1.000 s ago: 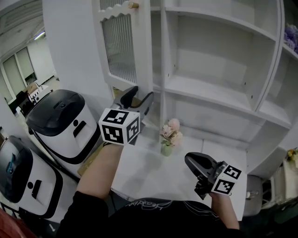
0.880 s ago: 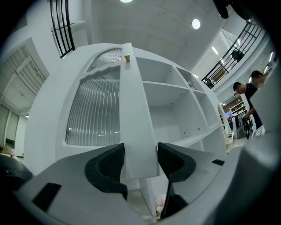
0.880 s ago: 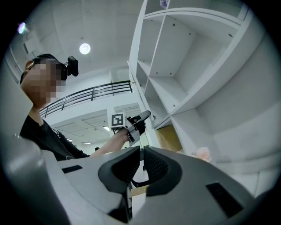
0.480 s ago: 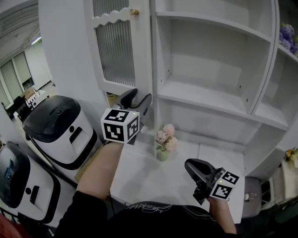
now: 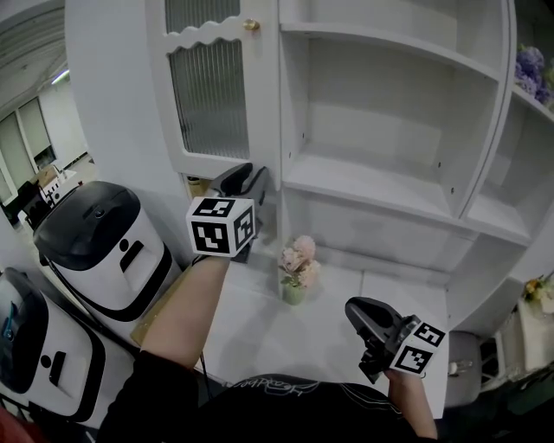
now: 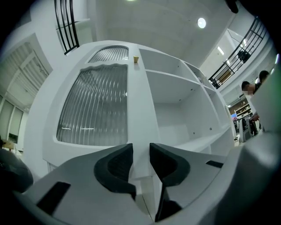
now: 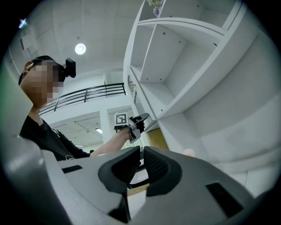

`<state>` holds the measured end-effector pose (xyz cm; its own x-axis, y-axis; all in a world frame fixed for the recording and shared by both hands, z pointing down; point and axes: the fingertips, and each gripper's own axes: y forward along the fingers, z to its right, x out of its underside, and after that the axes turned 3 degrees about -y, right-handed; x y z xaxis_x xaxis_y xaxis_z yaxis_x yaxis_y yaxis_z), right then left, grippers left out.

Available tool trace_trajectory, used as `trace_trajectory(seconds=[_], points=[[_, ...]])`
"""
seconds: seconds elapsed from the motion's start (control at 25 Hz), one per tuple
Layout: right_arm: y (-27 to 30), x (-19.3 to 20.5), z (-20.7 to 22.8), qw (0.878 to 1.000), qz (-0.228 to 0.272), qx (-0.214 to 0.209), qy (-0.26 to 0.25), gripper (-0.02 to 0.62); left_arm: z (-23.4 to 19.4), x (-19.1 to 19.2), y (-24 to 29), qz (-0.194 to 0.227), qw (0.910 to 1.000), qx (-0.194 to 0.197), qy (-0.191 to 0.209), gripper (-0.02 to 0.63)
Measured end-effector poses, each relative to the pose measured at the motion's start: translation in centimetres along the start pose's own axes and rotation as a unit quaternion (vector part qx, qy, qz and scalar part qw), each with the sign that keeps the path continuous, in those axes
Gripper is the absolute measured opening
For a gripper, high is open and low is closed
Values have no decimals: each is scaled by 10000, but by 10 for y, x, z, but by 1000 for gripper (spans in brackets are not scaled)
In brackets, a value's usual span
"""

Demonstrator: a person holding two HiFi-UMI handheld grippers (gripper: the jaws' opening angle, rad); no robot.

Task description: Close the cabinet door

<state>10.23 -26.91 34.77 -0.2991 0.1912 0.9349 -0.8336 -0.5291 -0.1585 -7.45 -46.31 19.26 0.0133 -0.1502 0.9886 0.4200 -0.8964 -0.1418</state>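
Observation:
The white cabinet door [image 5: 212,86] with ribbed glass and a small brass knob [image 5: 251,24] stands open at the left of the shelves. My left gripper [image 5: 247,176] is at the door's lower right corner. In the left gripper view its jaws [image 6: 138,154] are closing, and the door's white edge stile [image 6: 137,101] shows in the narrow gap between them. I cannot see the pads pressing on it. My right gripper [image 5: 357,310] hangs low at the right over the white counter, shut and empty [image 7: 142,151].
The open white shelves [image 5: 389,186] fill the cabinet to the right of the door. A small vase of pink flowers [image 5: 294,272] stands on the white counter [image 5: 286,333]. Two white and black machines [image 5: 104,234] stand at the left below the door.
The left gripper has moved forward to the door's lower corner and its jaws have narrowed from wide apart. The right gripper has drifted a little lower in the view.

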Motion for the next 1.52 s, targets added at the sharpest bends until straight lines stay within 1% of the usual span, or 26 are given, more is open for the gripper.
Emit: trace_trajectory(seconds=[0.12,0.2,0.48,0.6,0.72,0.88,0.96,1.08,1.2,1.28,1.4,1.52], points=[[0,-2,5,10000,21,44,-27,54,-3,2,7,-68,9998,-96,132,132],[1,-3,8,10000,37,64,-42,54,-4,2,10,-79,9998,-131,155,113],[3,-7,15,9999,25,79,-115,54,-5,2,11,-100,9995,-157,245,112],[8,-8,14,9999,7,39,-141,54,-5,2,11,-75,9997,-137,203,111],[11,-9,11,9999,-2,-4,-153,54,-8,2,11,-48,9999,-95,67,101],[10,-8,8,9999,-15,-35,-154,54,-9,2,10,-114,9998,-88,165,86],[9,-8,7,9999,-18,-54,-147,54,-8,2,9,-174,9998,-25,99,84],[8,-8,4,9999,-4,-99,-125,54,-4,1,2,-228,9995,186,-91,84],[7,-6,1,9999,-22,-142,-76,54,2,0,-17,-211,9993,307,-69,71],[8,-3,-2,9998,-52,-191,-55,54,13,3,-34,-207,9986,482,-63,64],[14,0,-7,9994,-148,-295,-85,54,42,21,-60,-279,9943,998,-259,55],[23,0,-14,9989,-197,-405,-106,54,78,49,-89,-540,9841,1618,-486,49]])
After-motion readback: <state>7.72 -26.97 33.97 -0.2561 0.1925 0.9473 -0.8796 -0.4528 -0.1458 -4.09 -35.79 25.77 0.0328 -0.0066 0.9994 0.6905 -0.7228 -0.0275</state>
